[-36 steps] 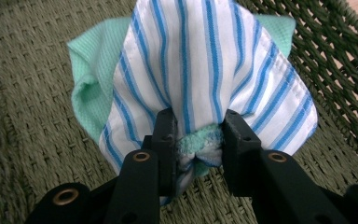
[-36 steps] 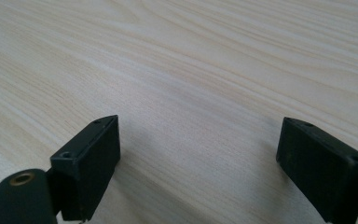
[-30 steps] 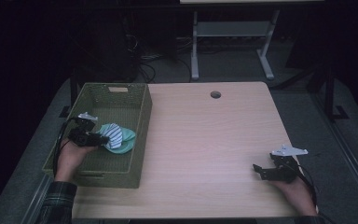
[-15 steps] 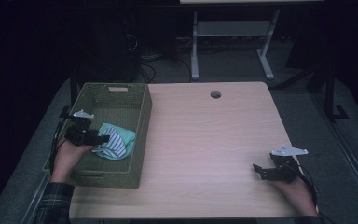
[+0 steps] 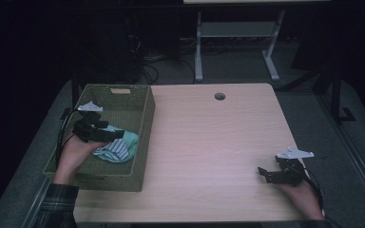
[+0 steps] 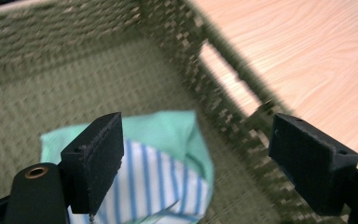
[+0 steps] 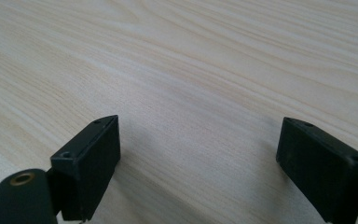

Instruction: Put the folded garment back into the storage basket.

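Dark room, cables and a white metal frame (image 5: 233, 42) on the floor behind a light wood table (image 5: 209, 142) with a round grommet hole (image 5: 219, 96) near its far edge

Olive woven basket (image 5: 142, 123) sits on the table's left end, rectangular, with a label slot in its far wall. Inside, toward the near-right part of the floor: a crumpled cloth (image 5: 119, 147), mint green with a blue-and-white striped section. In the left gripper view the cloth (image 6: 168, 154) lies on the basket floor (image 6: 51, 98), close to the side wall with the handle cutout; the table shows through the cutout

Left gripper (image 5: 116, 134) is held over the basket, above the cloth, hand (image 5: 73, 154) coming in from the near-left, plaid sleeve (image 5: 52, 209) at the bottom edge. Jaws wide apart, nothing between them; in its own view the left gripper (image 6: 196, 158) has one pad over the striped part of the cloth and the other over the basket wall. Cannot tell if a pad touches the fabric. View is motion-blurred

Right gripper (image 5: 264, 173) is at the table's near-right corner, well apart from the basket, low over bare wood, held by the right hand (image 5: 297, 192). Jaws spread wide and empty; in its own view the right gripper (image 7: 198, 161) has just wood grain between the pads. Grey three-cornered plate (image 5: 294, 153) on top, cable trailing off the table edge
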The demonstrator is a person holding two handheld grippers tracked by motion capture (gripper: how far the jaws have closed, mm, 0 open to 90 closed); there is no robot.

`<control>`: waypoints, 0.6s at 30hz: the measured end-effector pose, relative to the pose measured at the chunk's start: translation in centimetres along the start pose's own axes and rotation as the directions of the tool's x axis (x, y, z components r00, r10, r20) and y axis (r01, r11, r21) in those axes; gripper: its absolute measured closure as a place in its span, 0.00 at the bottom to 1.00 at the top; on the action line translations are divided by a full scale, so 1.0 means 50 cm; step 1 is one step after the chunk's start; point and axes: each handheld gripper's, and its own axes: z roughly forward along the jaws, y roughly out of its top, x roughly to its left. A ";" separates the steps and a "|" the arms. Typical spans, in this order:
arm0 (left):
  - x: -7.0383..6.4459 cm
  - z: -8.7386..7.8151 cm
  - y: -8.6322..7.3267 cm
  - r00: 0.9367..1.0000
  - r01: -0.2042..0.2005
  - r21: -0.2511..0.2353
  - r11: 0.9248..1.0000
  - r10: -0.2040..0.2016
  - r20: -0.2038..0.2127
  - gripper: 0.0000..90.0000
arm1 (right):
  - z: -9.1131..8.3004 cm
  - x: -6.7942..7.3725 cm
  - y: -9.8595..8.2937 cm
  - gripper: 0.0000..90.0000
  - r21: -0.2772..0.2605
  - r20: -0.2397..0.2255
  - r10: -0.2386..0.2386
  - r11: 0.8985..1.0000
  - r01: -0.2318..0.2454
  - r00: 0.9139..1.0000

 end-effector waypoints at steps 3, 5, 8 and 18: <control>-0.023 0.002 0.016 1.000 -0.022 -0.015 1.000 0.022 0.022 0.18 | 0.000 0.000 0.000 0.14 0.000 0.000 0.000 1.000 0.000 1.000; -0.038 0.004 0.025 0.999 -0.035 -0.022 0.999 0.036 0.033 0.18 | 0.000 0.000 0.000 0.14 0.000 0.000 0.000 1.000 0.000 1.000; -0.061 0.010 0.039 0.997 -0.055 -0.029 0.998 0.056 0.043 0.18 | 0.000 0.000 0.000 0.14 0.000 0.000 0.000 1.000 0.000 1.000; -0.134 0.040 0.073 0.989 -0.112 -0.054 0.992 0.116 0.092 0.18 | 0.000 0.001 0.000 0.14 0.000 0.001 0.000 1.000 0.000 1.000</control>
